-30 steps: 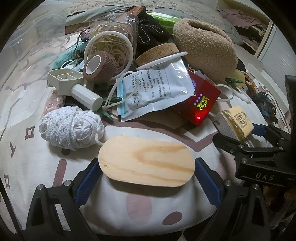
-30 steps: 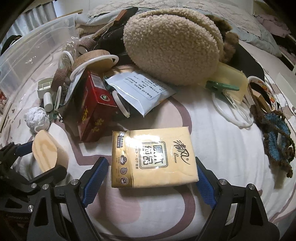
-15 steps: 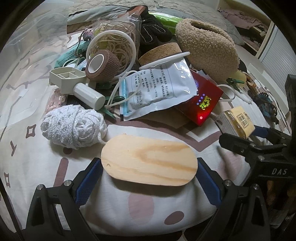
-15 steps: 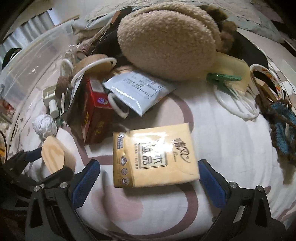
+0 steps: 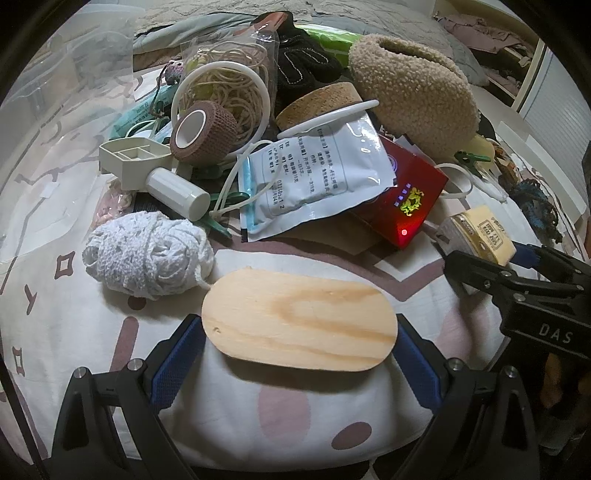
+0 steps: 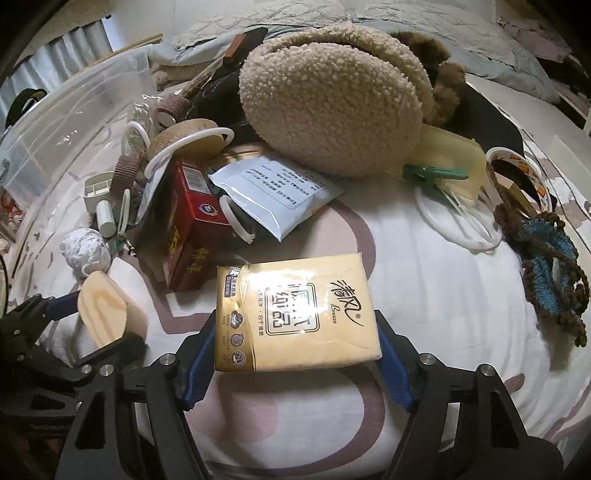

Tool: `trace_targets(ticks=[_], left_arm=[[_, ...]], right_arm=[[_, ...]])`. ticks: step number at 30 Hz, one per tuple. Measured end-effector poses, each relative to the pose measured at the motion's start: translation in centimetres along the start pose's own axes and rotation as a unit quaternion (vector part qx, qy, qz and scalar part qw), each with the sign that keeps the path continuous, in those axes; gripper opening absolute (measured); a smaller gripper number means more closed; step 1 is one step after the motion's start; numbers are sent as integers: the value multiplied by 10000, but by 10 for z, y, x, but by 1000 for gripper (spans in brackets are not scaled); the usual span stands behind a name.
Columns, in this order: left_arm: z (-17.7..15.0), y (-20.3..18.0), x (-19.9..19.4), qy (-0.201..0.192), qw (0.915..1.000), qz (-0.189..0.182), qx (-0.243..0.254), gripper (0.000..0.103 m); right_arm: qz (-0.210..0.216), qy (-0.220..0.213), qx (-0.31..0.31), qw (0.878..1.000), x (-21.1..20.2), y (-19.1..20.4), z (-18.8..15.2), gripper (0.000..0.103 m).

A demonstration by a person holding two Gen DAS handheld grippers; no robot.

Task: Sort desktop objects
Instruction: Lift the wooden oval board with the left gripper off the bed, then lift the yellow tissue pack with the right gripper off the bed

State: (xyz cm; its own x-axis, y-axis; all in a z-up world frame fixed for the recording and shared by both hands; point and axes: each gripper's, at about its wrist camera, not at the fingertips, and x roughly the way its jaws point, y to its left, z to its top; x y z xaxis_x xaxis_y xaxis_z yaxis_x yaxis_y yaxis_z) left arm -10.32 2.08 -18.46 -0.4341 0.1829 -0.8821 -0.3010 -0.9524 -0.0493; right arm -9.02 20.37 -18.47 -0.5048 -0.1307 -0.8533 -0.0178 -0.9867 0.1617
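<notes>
While left tool (image 5: 299, 360) grips wooden oval (image 5: 299, 319), crochet piece (image 6: 546, 266) right-view only

A patterned white bedsheet (image 5: 74, 295) spreads below a grey quilt (image 6: 424, 22).

Both grippers (image 5: 300, 350) (image 6: 297, 350) clamped — side by side

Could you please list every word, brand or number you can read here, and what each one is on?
"DAS": on the right gripper body, seen from the left wrist.
"Breeze": on the yellow tissue pack, beside large Chinese characters.
"3": tissue pack's top left corner.
White sachet and red box: print too small to read.
</notes>
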Motion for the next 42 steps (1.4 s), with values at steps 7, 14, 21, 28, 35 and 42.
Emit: trace_targets(ticks=[7, 14, 21, 28, 35, 42], left_arm=[[0, 1, -4, -86, 9999, -46, -31, 94], [0, 2, -9, -214, 9998, 21, -33, 94], [1, -1, -17, -363, 9993, -15, 39, 94], [3, -2, -39, -644, 9979, -17, 56, 94], [7, 9, -69, -1023, 9946, -122, -158, 94], [8, 18, -97, -1338, 9904, -109, -323, 94]], right_arm=[[150, -40, 80, 9998, 2, -1, 2, 76], [242, -73, 138, 9996, 4, 7, -1, 76], [436, -158, 179, 9988, -14, -7, -12, 76], [706, -360, 201, 9967, -32, -7, -14, 76], [857, -618, 142, 9943, -58, 0, -9, 76], [945, -897, -89, 9914, -90, 12, -5, 76]])
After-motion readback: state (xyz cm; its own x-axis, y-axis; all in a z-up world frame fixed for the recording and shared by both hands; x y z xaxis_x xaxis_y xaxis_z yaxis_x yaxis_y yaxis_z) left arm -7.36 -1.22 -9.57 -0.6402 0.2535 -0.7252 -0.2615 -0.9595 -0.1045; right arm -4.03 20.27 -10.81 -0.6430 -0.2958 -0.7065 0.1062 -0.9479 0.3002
